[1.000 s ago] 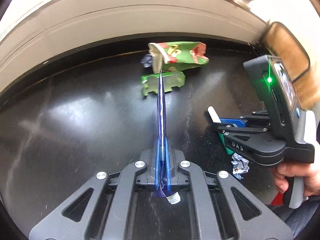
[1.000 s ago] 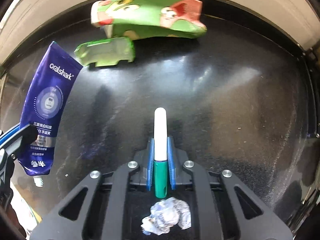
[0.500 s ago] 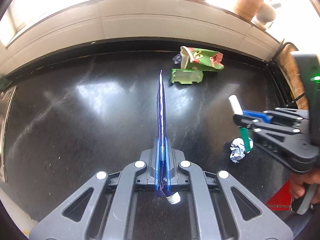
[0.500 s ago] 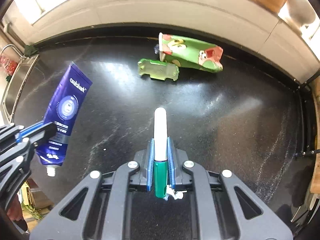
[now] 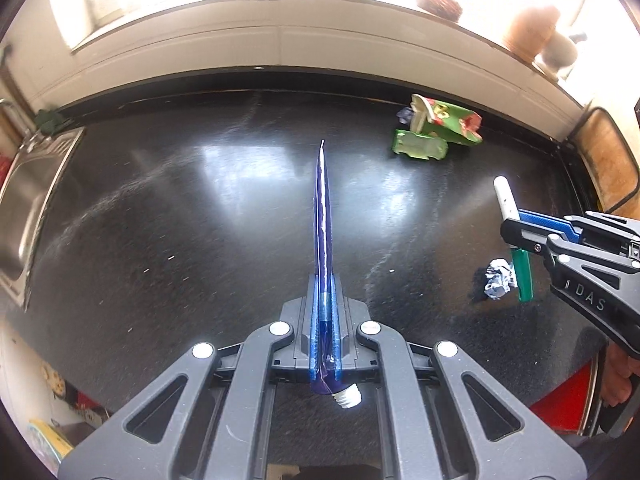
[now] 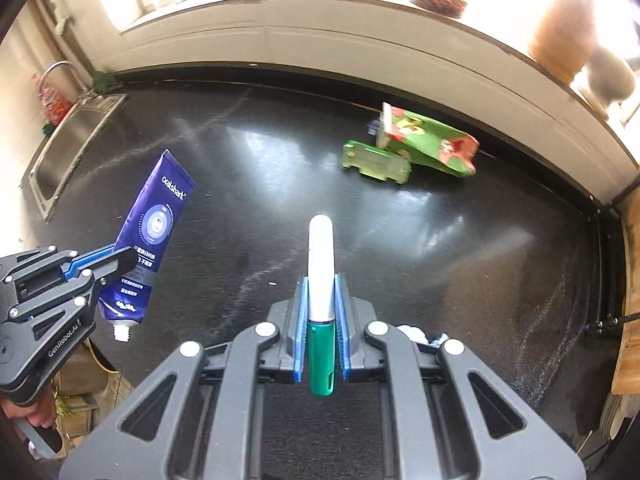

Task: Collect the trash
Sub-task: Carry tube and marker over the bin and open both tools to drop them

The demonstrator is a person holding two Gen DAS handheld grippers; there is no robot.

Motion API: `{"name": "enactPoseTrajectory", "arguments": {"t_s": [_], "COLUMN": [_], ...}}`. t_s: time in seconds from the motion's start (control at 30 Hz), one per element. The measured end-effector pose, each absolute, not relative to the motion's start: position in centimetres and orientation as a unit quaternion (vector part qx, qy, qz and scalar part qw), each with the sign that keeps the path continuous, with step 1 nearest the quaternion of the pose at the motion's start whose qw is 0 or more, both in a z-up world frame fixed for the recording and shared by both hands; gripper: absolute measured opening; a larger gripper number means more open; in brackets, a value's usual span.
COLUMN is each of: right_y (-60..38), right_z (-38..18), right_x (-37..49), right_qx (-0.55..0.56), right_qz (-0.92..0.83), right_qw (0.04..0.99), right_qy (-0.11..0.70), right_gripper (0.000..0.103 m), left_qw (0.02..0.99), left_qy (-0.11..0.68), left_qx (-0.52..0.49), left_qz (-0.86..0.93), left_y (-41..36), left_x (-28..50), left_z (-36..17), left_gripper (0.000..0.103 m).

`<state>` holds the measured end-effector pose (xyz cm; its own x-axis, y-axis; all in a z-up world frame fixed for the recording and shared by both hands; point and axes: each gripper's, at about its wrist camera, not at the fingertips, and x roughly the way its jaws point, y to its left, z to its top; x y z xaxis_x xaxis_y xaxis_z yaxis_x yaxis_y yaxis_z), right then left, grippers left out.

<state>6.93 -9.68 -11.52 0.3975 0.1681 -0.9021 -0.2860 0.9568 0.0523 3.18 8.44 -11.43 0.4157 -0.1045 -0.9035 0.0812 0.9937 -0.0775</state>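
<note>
spanning nearly all of both views: black counter (image 5: 168, 216), glossy, streaked pale. set into its far left end at 9 o'clock: steel sink (image 5: 28, 196), tap above it in the right wrist view. running along the back at 12 o'clock: pale sill (image 6: 320, 36), with blurred brown pots at 1 to 2 o'clock. filling the bottom of the left wrist view at 6 o'clock: left gripper (image 5: 325, 280), jaws pressed together, pinching tube (image 5: 323, 216) edge-on, flat end up toward 12, threaded neck bare at the bottom, no cap. seen side-on in the right wrist view at 9 o'clock: same tube (image 6: 150, 240), blue, hanging clear above the counter. filling 6 o'clock of the right wrist view: right gripper (image 6: 321, 280), jaws pinching marker (image 6: 321, 292), white barrel toward 12, green cap toward 6, also lifted off the counter. lying near the back edge at 1 to 2 o'clock: green carton (image 6: 432, 146), crushed, on its side. touching its near-left side: green tray (image 6: 376, 162), clear plastic. lying on the counter at 3 o'clock in the left wrist view, just beside the marker's cap: paper wad (image 5: 498, 278), crumpled, white and blue.
</note>
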Motion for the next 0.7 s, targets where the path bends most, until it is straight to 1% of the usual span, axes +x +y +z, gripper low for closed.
{"name": "enactPoseTrajectory", "arguments": {"t_s": [0.2, 0.4, 0.57, 0.7], "right_y": [-2.8, 8.8, 20.1, 27.7], "right_z": [-9.4, -8.1, -9.6, -12.7], "right_x": [5.7, 2.3, -3.5, -8.7], "right_qx": [-0.081, -0.117, -0.152, -0.188], "right_qz": [0.216, 0.348, 0.469, 0.534], "right_qw": [0.835, 0.801, 0.728, 0.664], "right_qy": [0.5, 0.473, 0.477, 0.489], "right_gripper": [0.014, 0.014, 0.014, 0.014], "left_qw": [0.852, 0.849, 0.816, 0.781], "left_qy": [0.522, 0.506, 0.51, 0.516], "left_qx": [-0.047, -0.1, -0.167, -0.222], "left_qz": [0.008, 0.113, 0.214, 0.274], "left_y": [14.0, 22.7, 31.0, 36.5], "left_x": [0.0, -6.5, -14.8, -21.3], "left_z": [-9.5, -8.4, -10.7, -14.0], "left_gripper": [0.005, 0.005, 0.005, 0.005]}}
